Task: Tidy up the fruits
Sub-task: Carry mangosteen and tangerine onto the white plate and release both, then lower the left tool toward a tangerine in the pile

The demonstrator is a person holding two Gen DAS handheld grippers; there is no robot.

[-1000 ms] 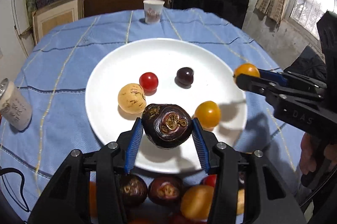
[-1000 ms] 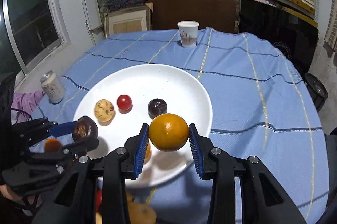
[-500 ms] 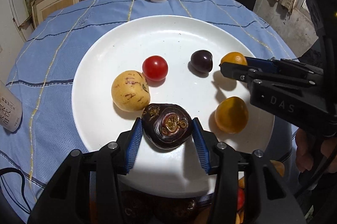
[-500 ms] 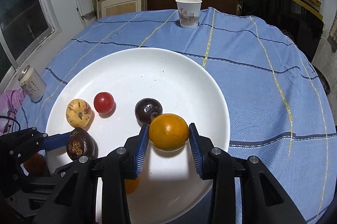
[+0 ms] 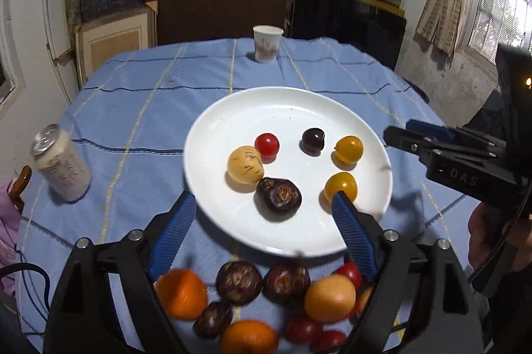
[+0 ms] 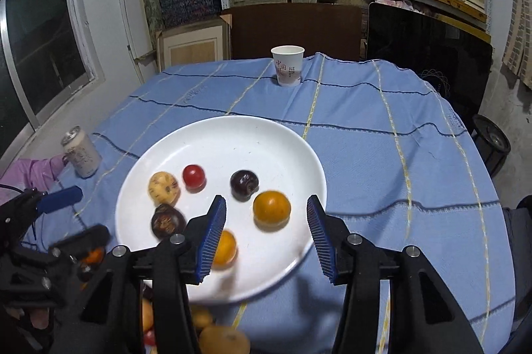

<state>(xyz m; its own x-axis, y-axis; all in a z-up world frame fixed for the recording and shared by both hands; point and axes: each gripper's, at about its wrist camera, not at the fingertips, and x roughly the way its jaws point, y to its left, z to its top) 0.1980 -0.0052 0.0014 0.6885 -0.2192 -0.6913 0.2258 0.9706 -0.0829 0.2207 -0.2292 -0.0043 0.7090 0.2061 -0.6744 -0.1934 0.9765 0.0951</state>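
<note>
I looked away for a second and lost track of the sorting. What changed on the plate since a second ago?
Both grippers let go. The left gripper released the dark wrinkled fruit, now lying on the white plate; the right gripper released the orange fruit onto it too. Both sets of jaws are opening with nothing pressed between them, and both have pulled back. The red tomato, yellow speckled fruit, dark plum and paper cup stayed put.

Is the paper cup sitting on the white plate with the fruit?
No, the paper cup stands on the blue tablecloth at the far edge of the table, well apart from the white plate.
</note>
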